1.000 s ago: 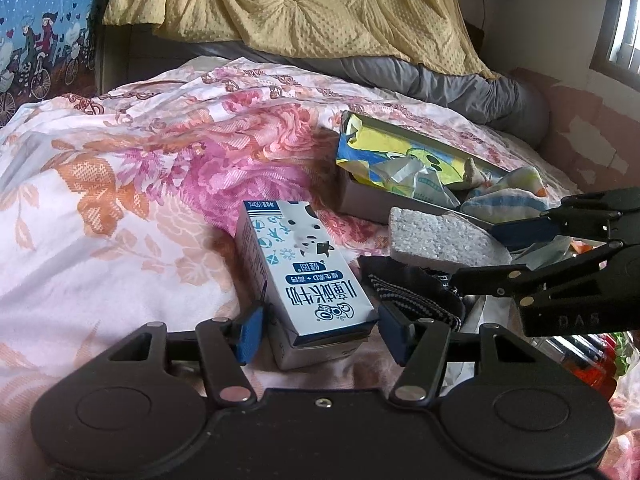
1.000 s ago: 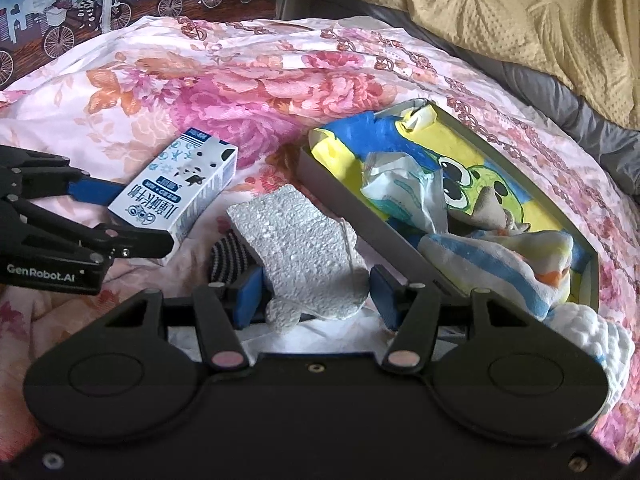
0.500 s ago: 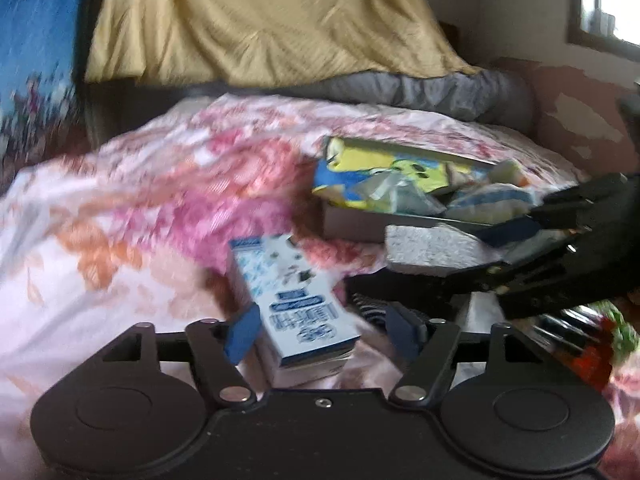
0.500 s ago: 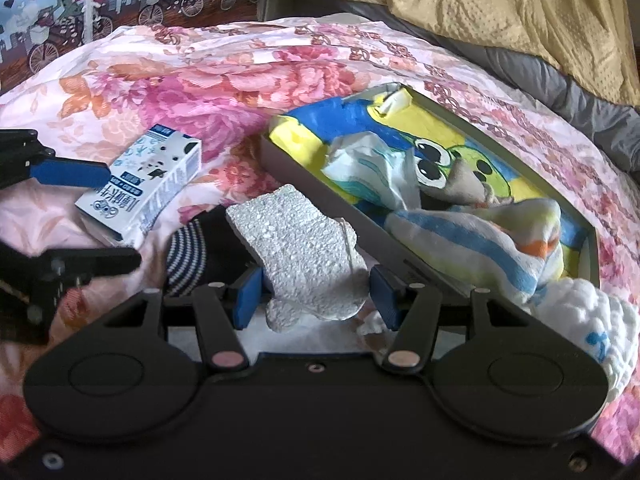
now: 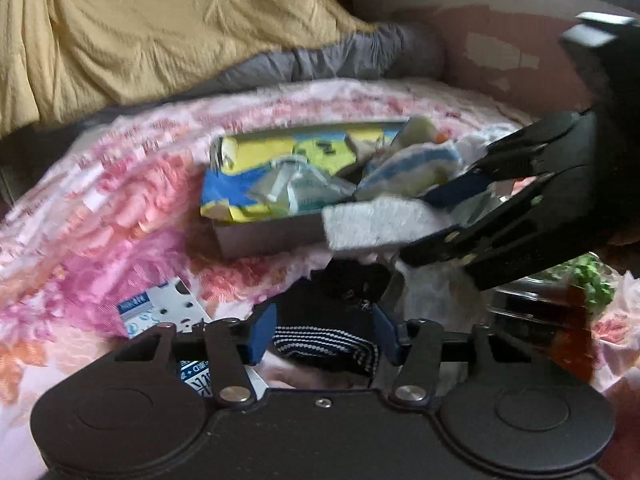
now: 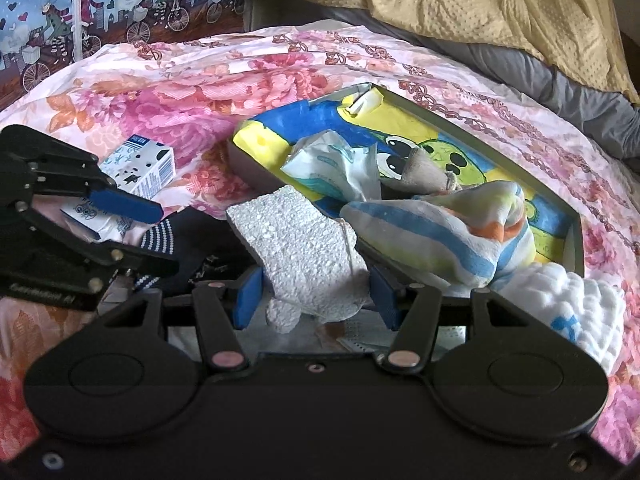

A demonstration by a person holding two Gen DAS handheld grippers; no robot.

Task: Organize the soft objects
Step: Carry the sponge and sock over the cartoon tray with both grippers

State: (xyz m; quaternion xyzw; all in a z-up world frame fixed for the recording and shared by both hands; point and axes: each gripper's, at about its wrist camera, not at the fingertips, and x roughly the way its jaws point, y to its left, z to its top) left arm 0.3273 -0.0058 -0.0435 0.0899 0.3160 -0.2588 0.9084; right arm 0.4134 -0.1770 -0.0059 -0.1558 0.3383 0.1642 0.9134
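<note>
Change since a second ago: the left gripper (image 5: 324, 338) has swung off the milk carton (image 6: 138, 178), which sat between its blue pads then and now lies off to its left on the floral bedspread (image 6: 192, 92), partly under the gripper body; the pads now straddle the dark sock (image 5: 326, 346) with the white-striped cuff. Likely means the carton, not soft, gets skipped and the sock is the next pick. Left fingers spread wide, holding nothing; the view is motion-blurred, so can't tell if the pads touch the sock yet, looks like just either side of it. Moving right: the white foam sponge (image 6: 298, 248) is pinched between the right gripper (image 6: 312, 294) pads, lifted off the bed, and it has shifted closer to the grey tray (image 6: 576, 236), now at its near wall rather than back over the sock. Right fingers closed partway on the sponge, firm hold. Tray already holds the cartoon-print cloth (image 6: 420, 132), a tissue pack (image 6: 336, 164) and a striped towel (image 6: 444, 228); white quilted cloth (image 6: 572, 304) sits just outside its near right corner. Sponge not yet dropped in.
</note>
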